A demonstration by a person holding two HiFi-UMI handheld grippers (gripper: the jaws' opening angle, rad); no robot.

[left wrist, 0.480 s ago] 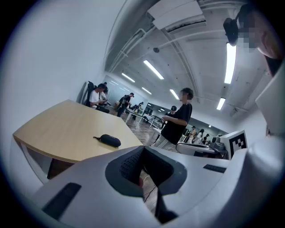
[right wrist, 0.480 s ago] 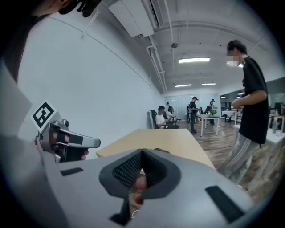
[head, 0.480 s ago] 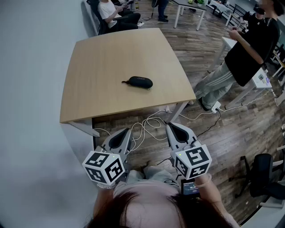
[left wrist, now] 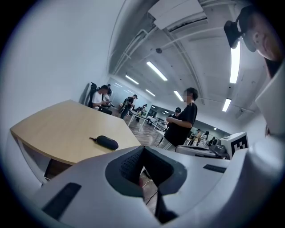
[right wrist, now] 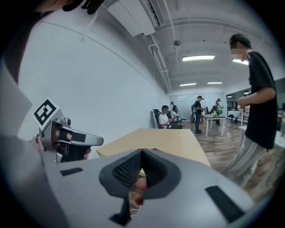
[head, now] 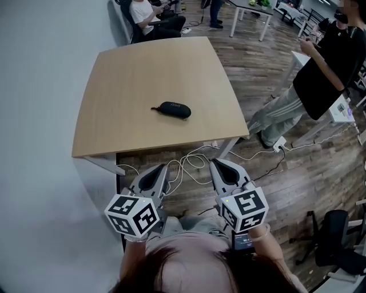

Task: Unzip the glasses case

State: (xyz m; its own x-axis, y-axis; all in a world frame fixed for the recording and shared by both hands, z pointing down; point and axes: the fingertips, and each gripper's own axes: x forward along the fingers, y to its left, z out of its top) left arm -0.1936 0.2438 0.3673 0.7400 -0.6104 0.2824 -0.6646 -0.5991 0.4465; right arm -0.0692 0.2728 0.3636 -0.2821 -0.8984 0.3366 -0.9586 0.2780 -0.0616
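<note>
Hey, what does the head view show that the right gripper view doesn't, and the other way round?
Only the head view: the black glasses case lying on the table, and white cables on the floor. Only the right gripper view: ceiling lights and an overhead air unit. Both: the table, the standing person in black, a seated person and the left gripper.

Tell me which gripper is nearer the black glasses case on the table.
Left, slightly. The left gripper hangs off the table's near edge, almost in line with the glasses case; the right gripper is equally far back but offset to its right.
</note>
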